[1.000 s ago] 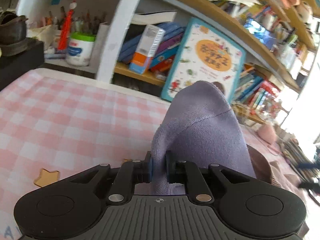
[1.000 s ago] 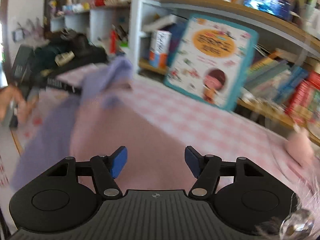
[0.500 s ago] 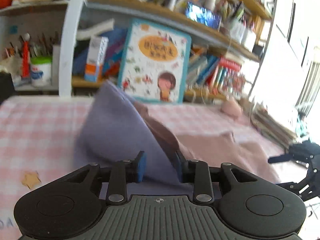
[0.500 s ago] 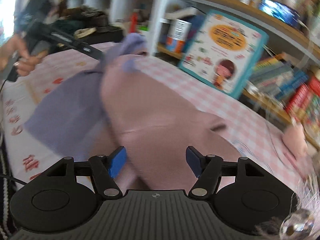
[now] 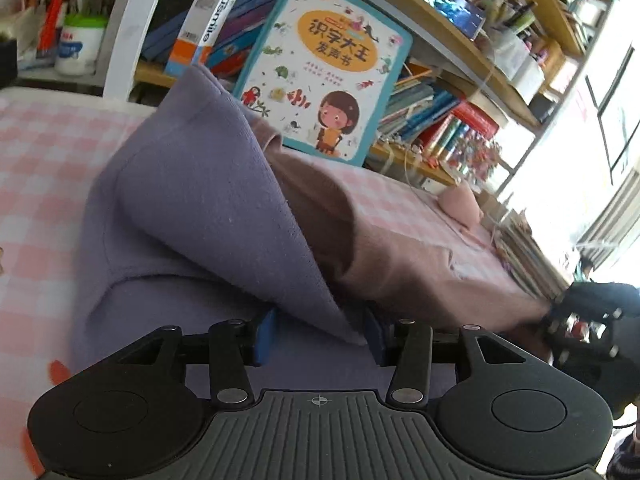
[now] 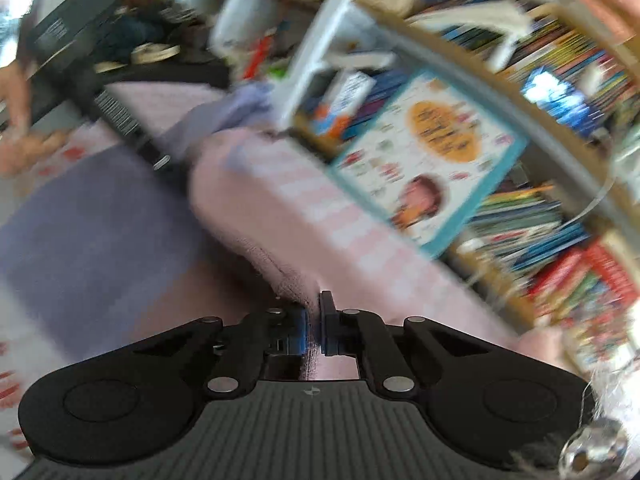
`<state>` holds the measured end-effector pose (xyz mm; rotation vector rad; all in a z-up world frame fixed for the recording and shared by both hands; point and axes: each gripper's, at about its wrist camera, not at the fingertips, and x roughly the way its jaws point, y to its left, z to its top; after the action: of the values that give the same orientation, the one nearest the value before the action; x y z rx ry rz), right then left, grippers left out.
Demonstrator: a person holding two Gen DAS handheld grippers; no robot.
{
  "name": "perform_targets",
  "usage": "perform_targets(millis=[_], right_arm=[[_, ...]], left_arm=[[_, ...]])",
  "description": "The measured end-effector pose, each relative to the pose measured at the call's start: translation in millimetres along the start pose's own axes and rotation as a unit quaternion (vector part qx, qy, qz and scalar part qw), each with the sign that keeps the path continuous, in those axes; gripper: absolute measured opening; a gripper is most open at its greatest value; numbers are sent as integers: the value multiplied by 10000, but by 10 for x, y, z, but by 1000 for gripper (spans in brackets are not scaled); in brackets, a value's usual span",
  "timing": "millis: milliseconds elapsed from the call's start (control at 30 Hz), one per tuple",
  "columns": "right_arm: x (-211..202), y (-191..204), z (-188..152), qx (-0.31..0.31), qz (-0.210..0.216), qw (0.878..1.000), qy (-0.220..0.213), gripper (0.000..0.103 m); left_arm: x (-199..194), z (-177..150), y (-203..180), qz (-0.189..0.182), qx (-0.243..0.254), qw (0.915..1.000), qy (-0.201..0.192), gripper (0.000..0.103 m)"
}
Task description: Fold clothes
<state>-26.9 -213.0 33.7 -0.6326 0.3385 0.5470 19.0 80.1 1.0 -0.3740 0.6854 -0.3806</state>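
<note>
In the left wrist view, the left gripper point(image 5: 318, 330) sat at the bottom centre with its blue-padded fingers apart, a raised fold of the purple garment point(image 5: 208, 196) passing between them without being pinched. The garment spread over the pink checked tablecloth point(image 5: 44, 148), with its pink part point(image 5: 404, 264) running toward the right edge. A picture book point(image 5: 324, 68) leaned against the bookshelf point(image 5: 480, 64) in the upper centre.

The right wrist view, heavily blurred, showed what the first did not: the right gripper point(image 6: 314, 330) had its fingers together, clamped on an edge of the pink cloth point(image 6: 256, 216). A hand point(image 6: 16, 120) appeared at the upper left, beside the purple cloth point(image 6: 100, 232).
</note>
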Motion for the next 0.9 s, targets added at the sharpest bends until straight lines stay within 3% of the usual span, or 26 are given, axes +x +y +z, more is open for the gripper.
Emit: perform_targets(millis=[33,67,100,200,433,533,667,833,900], right_arm=[[15,-76,49,41,-178,9998,-88,5],[39,-165,103,86,-356,9992,-187,5],[80,-253,156,120,-518,9983,-256,5],[323,-527,292,178,-870,9957,-267,5],[1246,-1326,235,588,-962,9921,547,5],[1589,-1526,115,929,-901,9872,930,5],[1809,-1607,-31,1352,-812,9801,1209,5],[1895,-1612,-136,1655,-811,9732,1375,8],[1851,-1595,-132,1608,-914,9726,1406,14]], left_arm=[[21,-5,-2,18,47,10000,-40,29],[25,-13,-7,-18,125,9999,-87,12],[15,-12,-10,-4,178,9998,-125,6],[-99,11,-28,73,410,9986,-319,3],[-766,308,217,1087,971,9852,-903,3],[-953,475,509,1765,972,9745,-991,3],[-705,621,790,2524,1258,9568,-714,3],[-382,802,1139,3441,1611,9243,-350,4],[-252,874,1278,3797,1747,9082,-203,4]])
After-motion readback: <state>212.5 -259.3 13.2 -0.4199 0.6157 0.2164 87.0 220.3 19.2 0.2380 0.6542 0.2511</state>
